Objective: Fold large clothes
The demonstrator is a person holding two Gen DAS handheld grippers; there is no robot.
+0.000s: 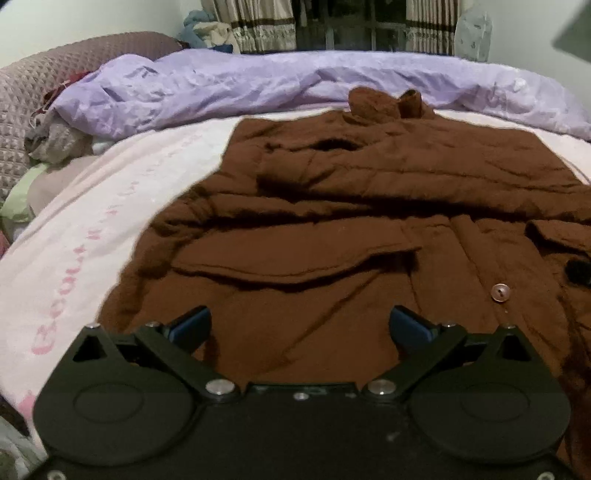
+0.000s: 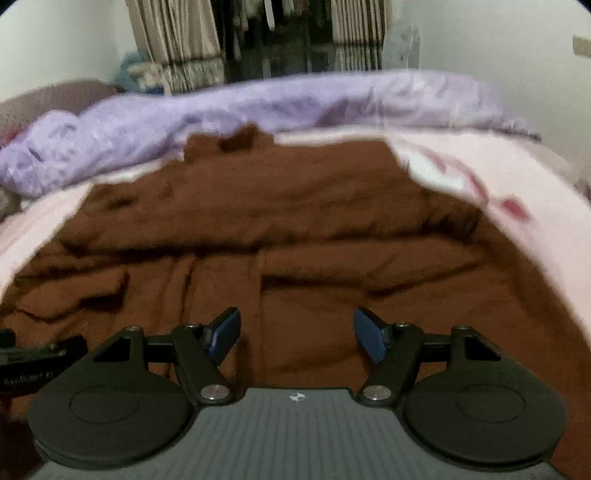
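A large brown coat [image 1: 351, 206] lies spread on the bed, collar at the far end, both sleeves folded across its body and a pale button [image 1: 500, 292] on its front. My left gripper [image 1: 300, 326] hovers over the coat's near hem, open, blue pads apart with nothing between them. The right wrist view is blurred: the same brown coat [image 2: 295, 229] fills the middle. Over the coat's near part, my right gripper [image 2: 295, 332] also stands open and empty. The black body of the left gripper [image 2: 33, 354] shows at that view's left edge.
The coat rests on a pale pink sheet [image 1: 92, 236] with pink lettering. A crumpled lilac duvet [image 1: 221, 88] runs along the far side. A quilted headboard [image 1: 33, 96] and a pile of clothes stand at the left. Curtains [image 1: 258, 26] hang behind.
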